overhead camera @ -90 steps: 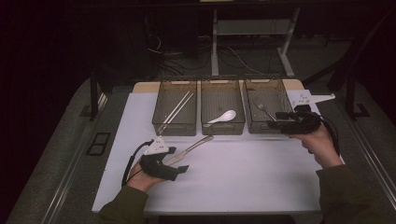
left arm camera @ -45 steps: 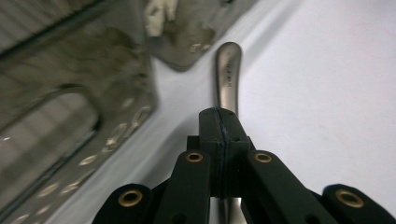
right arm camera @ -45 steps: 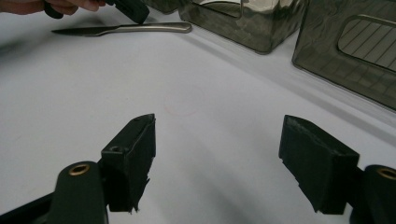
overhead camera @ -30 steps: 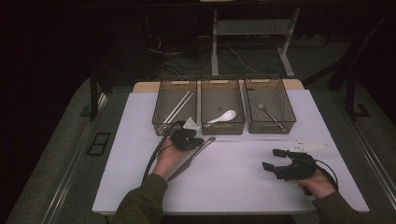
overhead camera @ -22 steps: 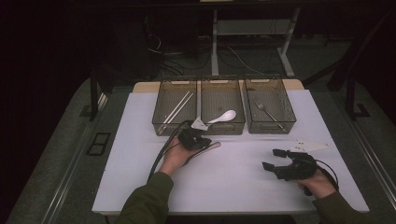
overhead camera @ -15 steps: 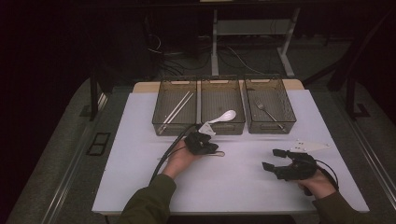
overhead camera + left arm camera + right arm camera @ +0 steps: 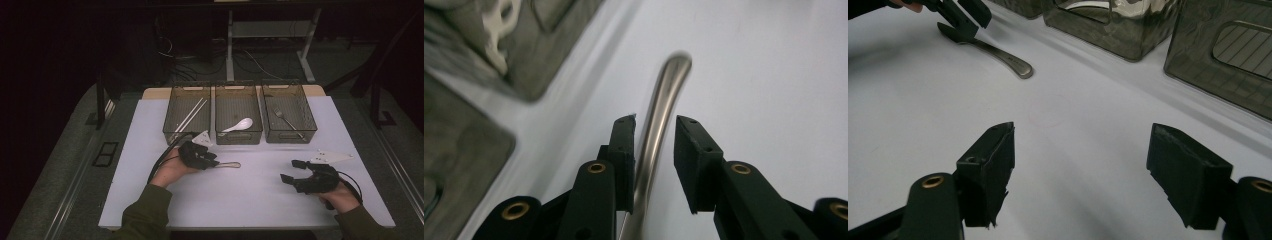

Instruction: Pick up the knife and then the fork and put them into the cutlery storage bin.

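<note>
The worktop [image 7: 150, 150] carried a white sheet, and three mesh bins stood side by side along its far edge. The left bin [image 7: 187, 114] held chopsticks [image 7: 192, 113], the middle bin [image 7: 238, 114] held a white spoon [image 7: 238, 125], and the right bin [image 7: 289, 113] held a fork [image 7: 288, 123]. The right claw [image 7: 291, 171] rested low over the sheet near the person's right, well apart from the bins; in the right gripper view [image 7: 1080, 165] its jaws stood wide and released, with only bare sheet between them. The left claw [image 7: 212, 161] sat just in front of the gap between the left and middle bins. Its jaws had just been opening: in the left gripper view [image 7: 655, 145] a metal handle [image 7: 659, 120] ran up between the two pads, close against the left pad and clear of the right one, so the grip was released. The handle's rounded end pointed away from the claw, and in the high view [image 7: 229, 164] it lay on the sheet, extending to the right of the left claw. The utensil's head was hidden under the claw, so its type could not be told.
</note>
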Action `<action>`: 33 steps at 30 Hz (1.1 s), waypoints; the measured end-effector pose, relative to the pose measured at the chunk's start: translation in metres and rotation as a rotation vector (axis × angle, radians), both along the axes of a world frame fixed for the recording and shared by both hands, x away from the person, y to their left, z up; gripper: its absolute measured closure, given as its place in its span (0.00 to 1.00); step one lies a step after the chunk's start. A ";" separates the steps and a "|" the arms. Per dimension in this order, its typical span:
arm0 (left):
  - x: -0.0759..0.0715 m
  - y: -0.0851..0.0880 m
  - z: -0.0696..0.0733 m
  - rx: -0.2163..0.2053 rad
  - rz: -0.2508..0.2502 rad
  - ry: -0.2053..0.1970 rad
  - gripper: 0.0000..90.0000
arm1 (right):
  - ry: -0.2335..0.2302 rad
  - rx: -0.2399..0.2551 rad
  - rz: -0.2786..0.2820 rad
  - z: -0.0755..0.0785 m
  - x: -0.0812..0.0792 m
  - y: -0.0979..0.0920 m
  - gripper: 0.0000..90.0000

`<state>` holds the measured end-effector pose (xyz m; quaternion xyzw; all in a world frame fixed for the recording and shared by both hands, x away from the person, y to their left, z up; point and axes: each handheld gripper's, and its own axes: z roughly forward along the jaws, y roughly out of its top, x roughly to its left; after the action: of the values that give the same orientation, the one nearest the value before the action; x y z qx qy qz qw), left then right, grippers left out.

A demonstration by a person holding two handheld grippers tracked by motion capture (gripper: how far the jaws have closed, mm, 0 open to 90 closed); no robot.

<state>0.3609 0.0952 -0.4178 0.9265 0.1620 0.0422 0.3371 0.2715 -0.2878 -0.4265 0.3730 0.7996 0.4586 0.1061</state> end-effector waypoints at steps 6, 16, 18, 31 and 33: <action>0.005 -0.002 -0.006 0.073 -0.060 0.018 0.77 | 0.002 0.002 0.000 0.000 0.000 -0.001 0.30; 0.015 -0.010 -0.010 0.188 -0.138 0.018 0.83 | 0.006 0.011 0.001 0.001 0.000 -0.001 0.30; 0.017 -0.013 -0.009 0.204 -0.144 0.032 0.84 | 0.005 0.011 -0.002 0.001 0.001 -0.002 0.30; 0.014 -0.013 -0.009 0.205 -0.146 0.018 0.88 | 0.005 0.009 0.004 0.000 0.001 0.000 0.30; 0.014 -0.013 -0.009 0.205 -0.152 0.003 0.88 | 0.005 0.010 0.004 0.000 0.001 -0.001 0.30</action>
<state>0.3747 0.0824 -0.4269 0.9657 0.0864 0.0316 0.2428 0.2725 -0.2884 -0.4264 0.3729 0.7984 0.4618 0.1013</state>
